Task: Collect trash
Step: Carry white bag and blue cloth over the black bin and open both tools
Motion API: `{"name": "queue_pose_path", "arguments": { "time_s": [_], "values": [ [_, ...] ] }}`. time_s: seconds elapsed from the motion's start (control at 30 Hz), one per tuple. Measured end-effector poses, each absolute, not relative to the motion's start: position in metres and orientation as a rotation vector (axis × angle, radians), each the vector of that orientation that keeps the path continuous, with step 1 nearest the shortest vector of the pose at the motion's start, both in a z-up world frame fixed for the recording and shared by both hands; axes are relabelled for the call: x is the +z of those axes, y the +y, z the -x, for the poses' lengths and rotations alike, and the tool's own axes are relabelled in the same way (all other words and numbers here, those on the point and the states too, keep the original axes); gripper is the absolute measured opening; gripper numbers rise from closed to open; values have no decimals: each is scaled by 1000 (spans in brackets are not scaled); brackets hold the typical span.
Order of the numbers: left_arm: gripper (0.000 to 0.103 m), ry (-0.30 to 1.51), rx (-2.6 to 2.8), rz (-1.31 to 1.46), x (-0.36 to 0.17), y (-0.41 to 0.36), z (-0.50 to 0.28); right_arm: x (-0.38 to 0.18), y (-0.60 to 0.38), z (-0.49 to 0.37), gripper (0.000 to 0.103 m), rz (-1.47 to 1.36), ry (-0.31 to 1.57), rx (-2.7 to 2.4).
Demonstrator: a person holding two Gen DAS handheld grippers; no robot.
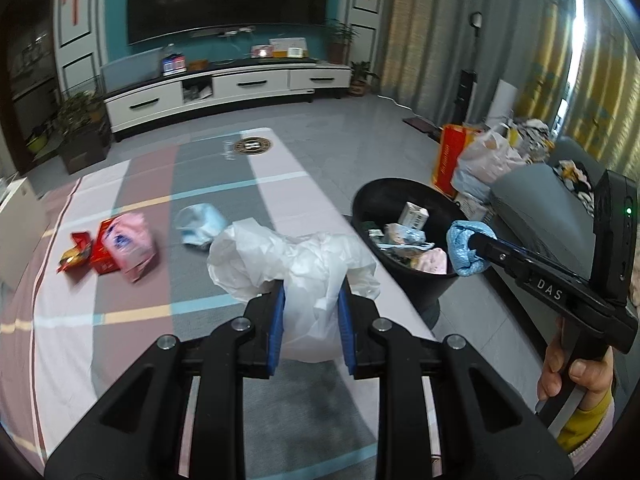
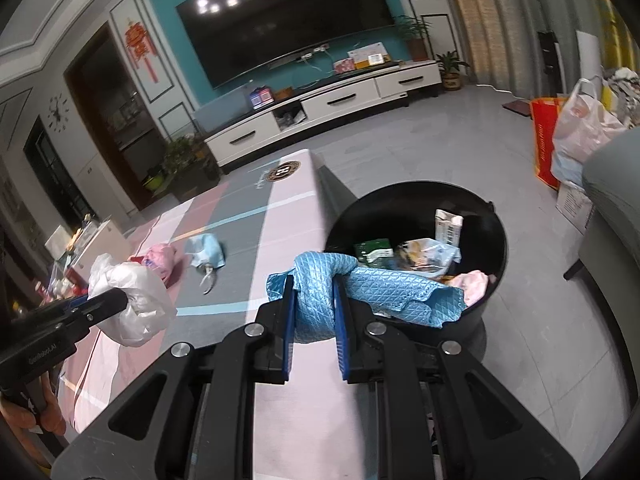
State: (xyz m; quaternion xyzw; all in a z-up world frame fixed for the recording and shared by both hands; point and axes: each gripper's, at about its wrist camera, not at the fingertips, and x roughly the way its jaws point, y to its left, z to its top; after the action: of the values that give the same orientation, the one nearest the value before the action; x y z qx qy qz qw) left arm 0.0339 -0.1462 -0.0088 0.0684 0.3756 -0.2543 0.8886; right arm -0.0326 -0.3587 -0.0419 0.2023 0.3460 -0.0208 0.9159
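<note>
You are partway through: on the left of the counter (image 1: 132,312) the red snack wrapper (image 1: 76,256), the red box (image 1: 105,254) and the pink packet (image 1: 132,246) lie untouched in a cluster, with the pale blue crumpled bag (image 1: 200,226) just beside them; all four are yet to be picked up. Your left claw (image 1: 311,312) is pinching the white plastic bag (image 1: 296,268) above the counter, not yet over the bin; your right claw (image 2: 314,312) is pinching the blue quilted cloth (image 2: 360,284), which hangs at the near rim of the black bin (image 2: 416,196). The bin stands on the floor just off the counter's right edge and already holds a carton, wrappers and something pink. Further right a grey sofa arm (image 1: 536,200) sits close to the bin; behind it shopping bags (image 1: 480,156) crowd the floor; I judge nothing blocks either drop.
</note>
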Motion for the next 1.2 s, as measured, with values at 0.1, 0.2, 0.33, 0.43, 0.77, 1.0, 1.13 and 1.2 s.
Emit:
{"name": "queue_pose_path", "arguments": {
  "time_s": [0.1,0.2,0.33,0.43,0.77,1.0,1.13,1.2],
  "values": [
    [25,778,-552,-173,-9,-162,-37,-44,-369,35,18,-436,707,-60],
    [25,772,-566,-194,-10,-176,-38,-46,-378,37,18,-451,700,-77],
    [25,766,-584,-218,-12,-194,-41,-49,-392,41,18,-474,688,-104],
    [25,755,-603,-232,-13,-208,-44,-51,-400,44,18,-492,682,-124],
    [25,776,-647,-285,-25,-262,-70,-63,-425,40,18,-545,680,-153],
    [25,789,-674,-313,-41,-296,-84,-74,-435,24,18,-578,689,-144],
    [25,803,-685,-344,-54,-315,-88,-84,-440,15,18,-594,704,-147],
    [25,804,-687,-359,-58,-319,-89,-88,-442,11,18,-602,710,-149]
  ]
}}
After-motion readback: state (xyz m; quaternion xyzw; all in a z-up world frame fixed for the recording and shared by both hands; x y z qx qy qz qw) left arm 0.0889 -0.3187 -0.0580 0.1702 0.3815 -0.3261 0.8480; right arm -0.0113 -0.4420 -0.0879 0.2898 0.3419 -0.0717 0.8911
